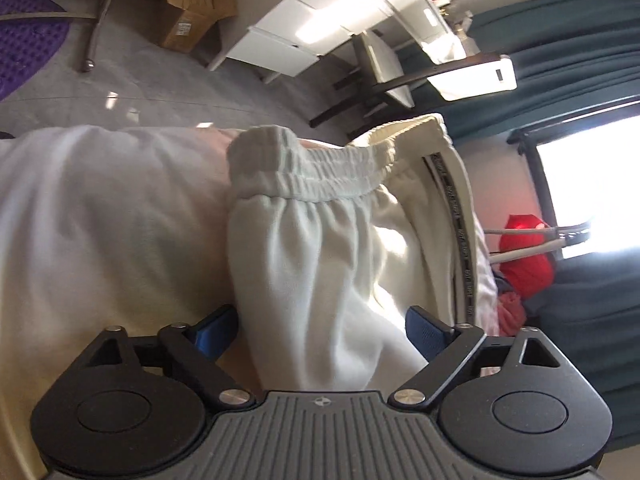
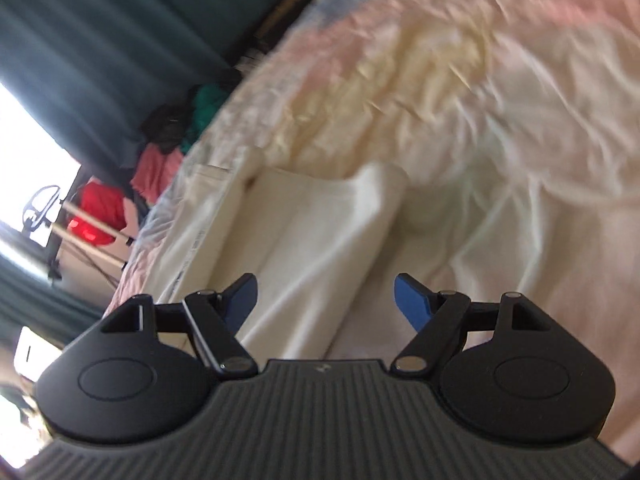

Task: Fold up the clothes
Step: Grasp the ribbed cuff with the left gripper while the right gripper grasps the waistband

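Note:
White sweatpants [image 1: 320, 248] with an elastic waistband and a lettered side stripe lie on the bed. In the left wrist view the fabric runs between the blue fingers of my left gripper [image 1: 322, 330], which stands open around it. In the right wrist view a folded white part of the pants [image 2: 320, 240] lies on the pale sheet. My right gripper [image 2: 326, 300] is open just above it, holding nothing. The right wrist view is blurred.
The bed sheet [image 2: 500, 140] is pale and wrinkled. A heap of red, pink and green clothes [image 2: 120, 200] sits past the bed edge by teal curtains [image 2: 100, 40]. White drawers [image 1: 320, 20], a cardboard box [image 1: 196, 4] and a dark chair [image 1: 380, 80] stand on the floor.

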A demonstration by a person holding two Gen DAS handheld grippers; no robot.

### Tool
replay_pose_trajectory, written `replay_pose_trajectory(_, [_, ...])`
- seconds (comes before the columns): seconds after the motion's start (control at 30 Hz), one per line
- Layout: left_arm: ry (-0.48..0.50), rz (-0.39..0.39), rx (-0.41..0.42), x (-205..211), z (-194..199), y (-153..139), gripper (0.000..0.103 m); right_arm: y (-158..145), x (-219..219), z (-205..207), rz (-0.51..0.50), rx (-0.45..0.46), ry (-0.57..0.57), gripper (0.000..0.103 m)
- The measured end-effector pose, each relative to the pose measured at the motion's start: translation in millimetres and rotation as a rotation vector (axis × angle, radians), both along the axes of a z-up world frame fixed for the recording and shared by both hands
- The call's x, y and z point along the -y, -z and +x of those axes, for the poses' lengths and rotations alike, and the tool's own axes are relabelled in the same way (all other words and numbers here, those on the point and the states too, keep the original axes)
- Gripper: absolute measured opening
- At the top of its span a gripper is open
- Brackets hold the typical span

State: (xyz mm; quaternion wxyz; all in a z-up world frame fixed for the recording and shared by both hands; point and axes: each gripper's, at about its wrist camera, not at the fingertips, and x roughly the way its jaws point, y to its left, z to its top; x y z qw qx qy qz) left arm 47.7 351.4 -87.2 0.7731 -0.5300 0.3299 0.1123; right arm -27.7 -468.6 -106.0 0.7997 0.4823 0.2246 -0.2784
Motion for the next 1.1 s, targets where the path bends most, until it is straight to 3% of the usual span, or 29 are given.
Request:
replay_pose_trajectory(0.1, [0.062, -0.066, 0.015, 8, 8, 11, 0.076, 17, 11, 14, 0.076, 0.016, 0.009, 0.078])
replay_pose_trajectory(0.2, [0.044, -0.098, 0.02, 8, 6, 17, 0.064, 34, 22, 27, 0.152, 0.033, 0.018, 0.072])
replay_pose_trajectory(0.23, [0.041, -0.106, 0.023, 8, 5, 19, 0.055, 38, 23, 32, 0.165, 0.034, 0.02, 0.061])
replay_pose_trajectory(0.27, [0.038, -0.113, 0.026, 9, 4, 20, 0.048, 41, 23, 36, 0.173, 0.035, 0.021, 0.043])
replay_pose_trajectory(0.3, [0.035, -0.121, 0.029, 9, 3, 22, 0.036, 40, 21, 40, 0.158, 0.026, 0.016, 0.03])
replay_pose_trajectory(0.33, [0.03, -0.126, 0.039, 9, 1, 22, 0.021, 38, 18, 43, 0.135, 0.015, 0.007, 0.011])
replay_pose_trajectory(0.37, [0.026, -0.131, 0.049, 8, -2, 23, 0.014, 33, 15, 45, 0.102, 0.019, -0.005, 0.008])
replay_pose_trajectory(0.57, [0.007, -0.18, 0.215, 6, -34, 3, 0.01, -6, 4, 25, -0.056, 0.101, -0.014, 0.006])
replay_pose_trajectory(0.67, [0.04, -0.143, 0.281, 11, -56, -23, 0.01, -29, 0, 8, -0.115, 0.122, -0.023, 0.006])
replay_pose_trajectory(0.8, [0.072, -0.138, 0.292, 7, -67, -50, 0.01, -53, 3, 0, -0.151, 0.137, 0.009, 0.006])
replay_pose_trajectory(0.93, [0.111, -0.148, 0.283, 3, -37, -76, 0.01, -76, 15, 38, -0.151, 0.141, 0.001, 0.006])
replay_pose_trajectory(1.1, [0.112, -0.16, 0.257, 8, 46, -96, 0.011, -112, 23, 148, -0.227, 0.1, -0.036, 0.006])
